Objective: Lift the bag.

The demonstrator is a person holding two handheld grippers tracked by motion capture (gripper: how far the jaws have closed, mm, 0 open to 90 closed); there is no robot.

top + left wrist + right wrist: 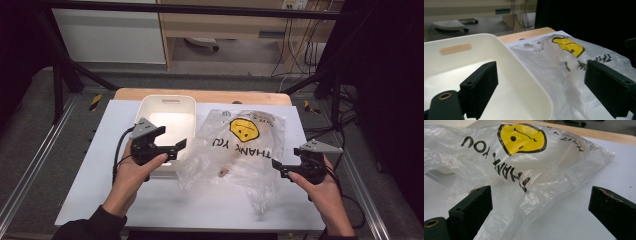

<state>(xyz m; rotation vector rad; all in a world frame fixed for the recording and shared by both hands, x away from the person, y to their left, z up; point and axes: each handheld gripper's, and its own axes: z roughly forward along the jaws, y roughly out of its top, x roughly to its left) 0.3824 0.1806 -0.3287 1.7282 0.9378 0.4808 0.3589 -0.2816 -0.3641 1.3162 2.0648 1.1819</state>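
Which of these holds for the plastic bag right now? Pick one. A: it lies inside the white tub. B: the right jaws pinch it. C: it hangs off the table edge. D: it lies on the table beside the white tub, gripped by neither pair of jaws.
D: the plastic bag lies flat on the table to the right of the white tub, and both the left gripper and the right gripper have jaws wide open, clear of it.

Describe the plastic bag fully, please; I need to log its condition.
The thin, clear, crinkled plastic bag lies flat and rumpled on the white table sheet, just right of the white plastic bin. It bears a yellow smiley face and black THANK YOU lettering. Something small and tan shows through it. Both open claws sit beside it, neither gripping it.
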